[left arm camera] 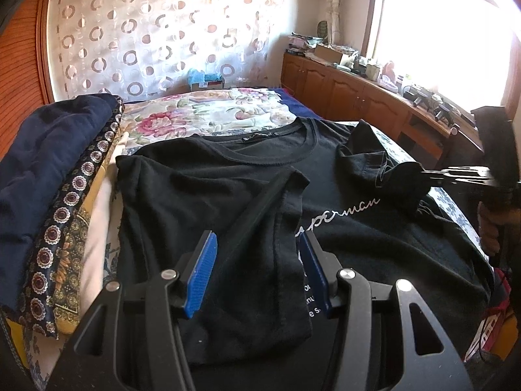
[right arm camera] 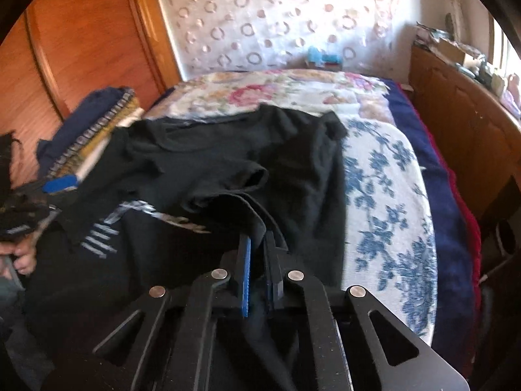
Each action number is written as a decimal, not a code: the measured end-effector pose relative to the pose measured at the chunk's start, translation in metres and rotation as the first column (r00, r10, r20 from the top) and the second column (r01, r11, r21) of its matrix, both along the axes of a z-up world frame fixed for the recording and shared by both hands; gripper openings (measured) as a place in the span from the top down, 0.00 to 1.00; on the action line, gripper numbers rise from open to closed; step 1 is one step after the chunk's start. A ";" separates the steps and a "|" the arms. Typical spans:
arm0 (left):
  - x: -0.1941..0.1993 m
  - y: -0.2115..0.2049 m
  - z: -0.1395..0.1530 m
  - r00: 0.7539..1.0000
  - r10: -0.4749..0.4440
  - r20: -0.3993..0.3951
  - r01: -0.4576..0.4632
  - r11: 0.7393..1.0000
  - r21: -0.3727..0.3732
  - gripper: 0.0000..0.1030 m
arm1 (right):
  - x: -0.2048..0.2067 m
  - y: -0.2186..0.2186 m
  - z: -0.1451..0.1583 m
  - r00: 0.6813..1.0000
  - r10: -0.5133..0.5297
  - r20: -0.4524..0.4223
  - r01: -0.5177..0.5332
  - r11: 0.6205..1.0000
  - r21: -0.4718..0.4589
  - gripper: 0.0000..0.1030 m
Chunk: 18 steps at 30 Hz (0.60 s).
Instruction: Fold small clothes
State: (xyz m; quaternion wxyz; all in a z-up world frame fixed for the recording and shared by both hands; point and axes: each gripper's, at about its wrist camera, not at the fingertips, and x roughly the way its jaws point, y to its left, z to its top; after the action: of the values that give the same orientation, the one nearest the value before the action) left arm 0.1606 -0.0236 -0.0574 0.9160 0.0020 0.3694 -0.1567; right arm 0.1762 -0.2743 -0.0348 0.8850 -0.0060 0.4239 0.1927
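You are in a home bedroom: a bed (left arm camera: 211, 114) with flowered cover, a curtain (left arm camera: 156, 32), wooden cabinets (left arm camera: 342, 88).

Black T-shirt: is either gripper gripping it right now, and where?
The right gripper is shut on the black T-shirt, pinching its right sleeve by the hem. The left gripper stands open over the folded left side, gripping nothing.

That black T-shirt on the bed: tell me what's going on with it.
A person with a gripper in each hand is folding the black T-shirt on the flower-patterned bed. The left side is already folded in over the chest. The left gripper hangs over that fold with its jaws apart, gripping nothing. The right gripper is shut on the fabric of the right sleeve. A stack of folded cloth lies beside the shirt.
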 end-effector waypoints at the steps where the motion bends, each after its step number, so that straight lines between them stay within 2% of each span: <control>1: 0.000 0.002 0.001 1.000 0.002 0.001 -0.002 1.000 -0.003 0.49 | -0.002 0.003 0.004 1.000 0.009 0.002 -0.009 1.000 0.010 0.96; 5: 0.000 0.004 0.001 1.000 0.010 0.005 -0.010 1.000 -0.011 0.49 | -0.015 0.026 0.016 0.997 0.083 0.007 -0.083 0.996 0.039 0.96; 9: -0.001 0.005 0.000 1.000 0.010 0.006 -0.010 1.000 -0.011 0.49 | -0.025 0.052 0.006 0.988 0.151 -0.042 -0.151 0.988 0.014 0.96; 11: -0.002 0.005 0.000 1.000 0.012 0.006 -0.012 1.000 -0.011 0.49 | -0.027 0.060 -0.002 0.985 0.160 -0.062 -0.162 0.986 -0.026 0.83; 14: -0.002 0.006 0.000 1.000 0.014 0.007 -0.014 1.000 -0.011 0.49 | -0.026 0.060 -0.007 0.984 0.165 -0.068 -0.168 0.985 -0.029 0.79; 18: -0.002 0.011 0.000 1.000 0.019 0.008 -0.019 1.000 -0.010 0.49 | -0.020 0.053 0.004 0.990 0.140 -0.034 -0.140 0.990 -0.016 0.67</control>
State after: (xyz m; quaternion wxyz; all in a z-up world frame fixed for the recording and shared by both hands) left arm 0.1583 -0.0128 -0.0577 0.9189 -0.0057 0.3649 -0.1499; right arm 0.1560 -0.2211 -0.0311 0.8621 -0.0407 0.4386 0.2504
